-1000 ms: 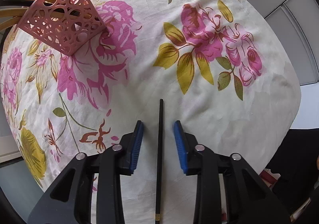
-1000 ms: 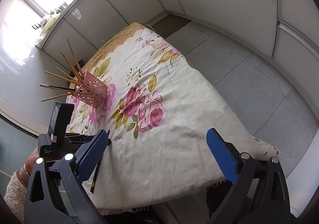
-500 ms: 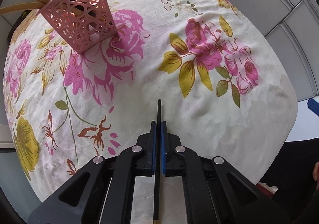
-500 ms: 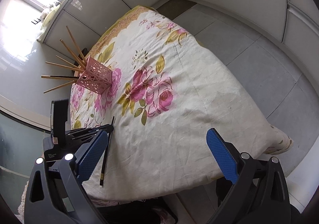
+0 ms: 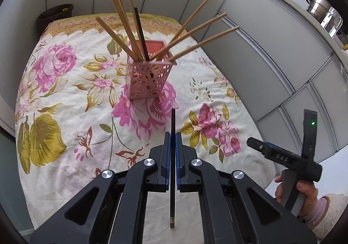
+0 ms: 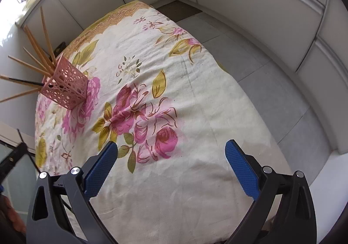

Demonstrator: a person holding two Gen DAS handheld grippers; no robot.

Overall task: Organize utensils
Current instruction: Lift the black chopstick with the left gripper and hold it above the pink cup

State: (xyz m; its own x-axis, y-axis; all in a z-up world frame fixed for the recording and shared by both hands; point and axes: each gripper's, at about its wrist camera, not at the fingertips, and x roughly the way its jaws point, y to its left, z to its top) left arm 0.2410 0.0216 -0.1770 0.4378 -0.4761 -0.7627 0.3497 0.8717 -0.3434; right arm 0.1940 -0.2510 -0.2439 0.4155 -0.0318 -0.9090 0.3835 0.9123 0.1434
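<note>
Floral cloth-covered table (image 5: 65, 126) amid grey cabinet panels (image 5: 256, 52), left gripper (image 5: 173, 135) clamping black chopstick (image 5: 173, 170), pink holder (image 5: 150, 74) ahead, right gripper (image 6: 171, 155) wide, empty.

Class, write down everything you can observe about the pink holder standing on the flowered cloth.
The pink holder is a square, open-topped cup that looks like plastic, its walls pierced with round lacy holes. It stands upright on the flowered cloth, over a large pink rose print. Several pale wooden chopsticks and one black chopstick lean out of it, fanned apart. Neither pair of tongs touches it.
</note>
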